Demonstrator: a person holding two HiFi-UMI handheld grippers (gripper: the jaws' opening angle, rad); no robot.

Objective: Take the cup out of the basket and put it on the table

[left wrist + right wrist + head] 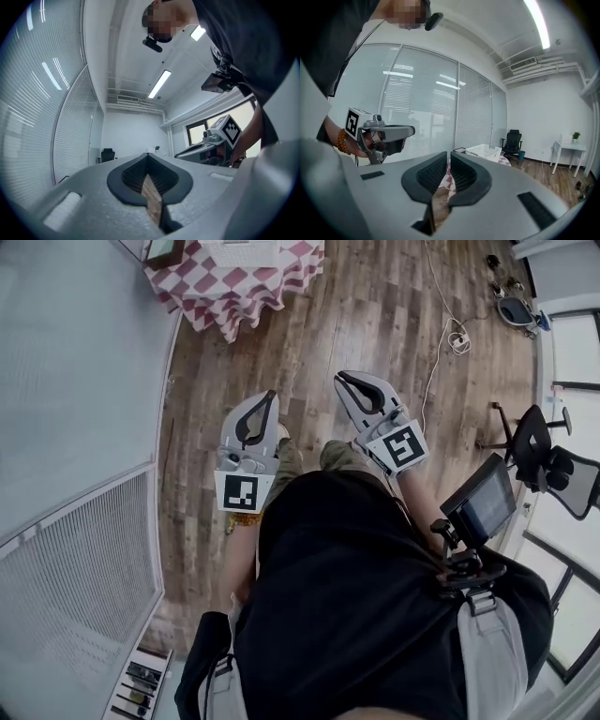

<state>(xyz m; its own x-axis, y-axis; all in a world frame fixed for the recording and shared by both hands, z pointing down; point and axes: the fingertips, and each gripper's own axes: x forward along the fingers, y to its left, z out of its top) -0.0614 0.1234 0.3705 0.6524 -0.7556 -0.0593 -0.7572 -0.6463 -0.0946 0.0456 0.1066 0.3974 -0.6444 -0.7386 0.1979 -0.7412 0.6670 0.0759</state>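
Both grippers are held in front of the person's body over the wooden floor, well short of the table (246,292) with the red-and-white checked cloth. My left gripper (267,396) is shut with nothing between its jaws. My right gripper (341,378) is shut and empty too. In the right gripper view a white basket (486,151) stands on the checked table beyond the closed tips (449,153), and the left gripper (386,133) shows at the left. The left gripper view looks up at the ceiling past its closed tips (148,155). No cup is visible in any view.
A glass wall with blinds (75,549) runs along the left. A black office chair (548,460) stands at the right, and a cable with a power strip (457,337) lies on the floor. A far black chair (513,140) and a small white table (568,149) stand by the back wall.
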